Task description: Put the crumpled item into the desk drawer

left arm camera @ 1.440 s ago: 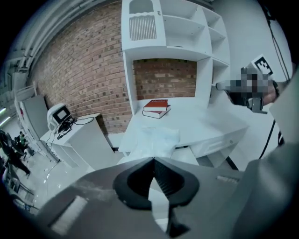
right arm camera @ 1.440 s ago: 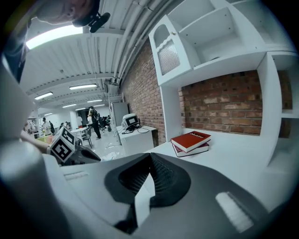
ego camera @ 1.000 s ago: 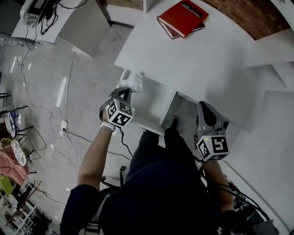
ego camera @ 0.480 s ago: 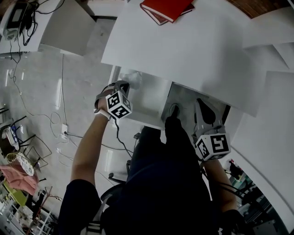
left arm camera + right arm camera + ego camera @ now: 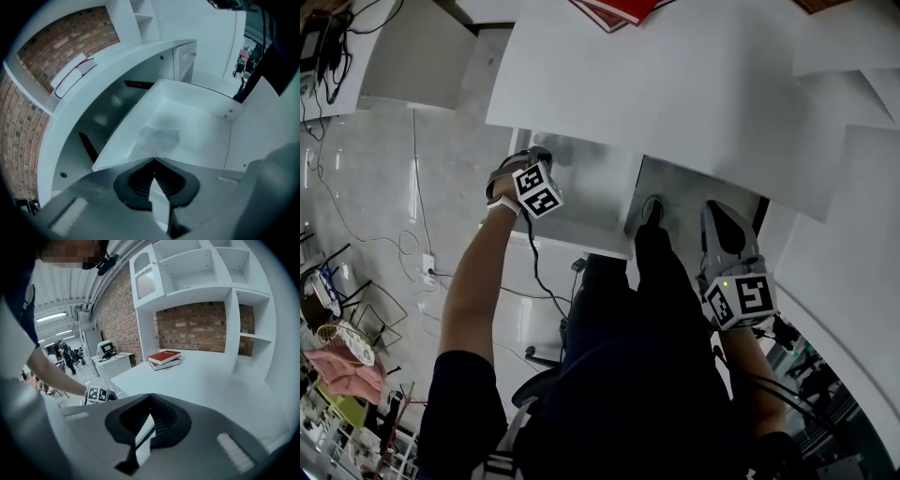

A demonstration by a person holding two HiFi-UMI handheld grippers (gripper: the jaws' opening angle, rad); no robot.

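The white drawer [image 5: 592, 223] stands pulled out from under the white desk [image 5: 675, 94]. My left gripper [image 5: 544, 156] reaches into its far left corner, in the desk's shadow. In the left gripper view the jaws [image 5: 153, 160] are closed, and the pale crumpled item [image 5: 158, 138] sits right at their tips, resting on the drawer floor [image 5: 201, 126]. My right gripper [image 5: 713, 210] hangs shut and empty to the right of the drawer, below the desk's edge. Its own view looks across the desk top [image 5: 201, 380], with the jaws [image 5: 151, 395] closed on nothing.
Red books [image 5: 614, 7] lie at the desk's far side, also red books [image 5: 164, 357] in the right gripper view. White shelves [image 5: 201, 268] rise behind the desk against a brick wall. The person's legs and a shoe [image 5: 652, 212] are beside the drawer. Cables [image 5: 422, 239] trail over the floor at left.
My left gripper has carried the crumpled item forward and deeper into the drawer, under the desk's edge. The right gripper has stayed about where it was.
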